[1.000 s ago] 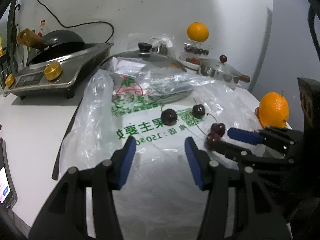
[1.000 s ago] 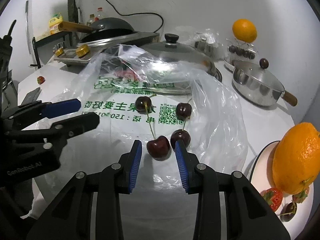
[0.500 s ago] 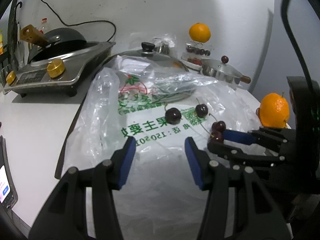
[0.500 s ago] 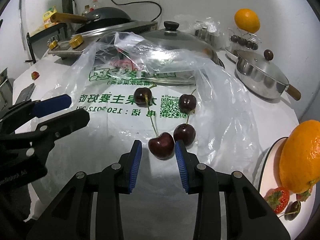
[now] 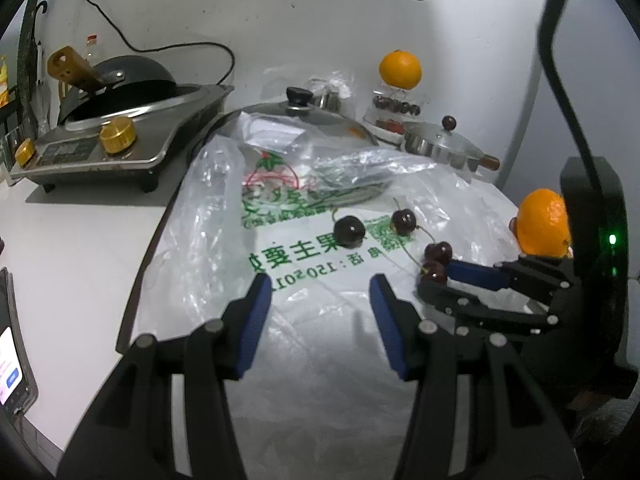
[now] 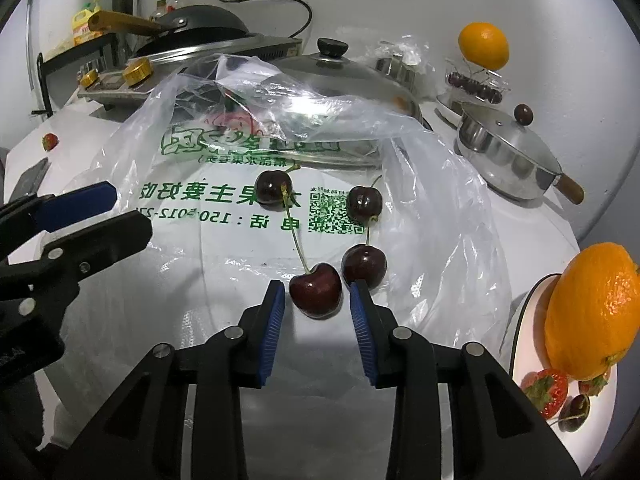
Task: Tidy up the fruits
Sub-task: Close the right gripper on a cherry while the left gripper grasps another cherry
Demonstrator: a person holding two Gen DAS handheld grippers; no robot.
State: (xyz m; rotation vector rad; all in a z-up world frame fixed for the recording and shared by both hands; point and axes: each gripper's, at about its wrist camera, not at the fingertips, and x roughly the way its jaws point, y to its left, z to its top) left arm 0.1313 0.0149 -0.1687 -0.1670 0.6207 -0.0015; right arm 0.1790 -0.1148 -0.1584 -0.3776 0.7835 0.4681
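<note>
Several dark cherries lie on a clear plastic bag [image 6: 224, 264] with green print. My right gripper [image 6: 317, 296] is open, its blue pads either side of the nearest cherry [image 6: 315, 289]; a second cherry [image 6: 364, 266] sits by the right pad. Two more cherries [image 6: 273, 187] [image 6: 363, 201] lie farther back. My left gripper [image 5: 320, 292] is open and empty over the bag, short of a cherry [image 5: 349, 231]. In the left wrist view my right gripper [image 5: 438, 276] reaches in from the right at the cherry pair [image 5: 438, 252].
A white plate [image 6: 532, 320] at right holds an orange [image 6: 592, 312], strawberries [image 6: 546, 392] and a cherry. Behind the bag: a glass pot lid [image 6: 340, 76], a steel saucepan [image 6: 504, 148], a fruit stand with an orange [image 6: 483, 46], a stove with wok [image 6: 192, 28]. A phone [image 5: 12, 364] lies at left.
My right gripper has moved forward, so the nearest cherry now sits between its pads. The left gripper has held about still and open.
</note>
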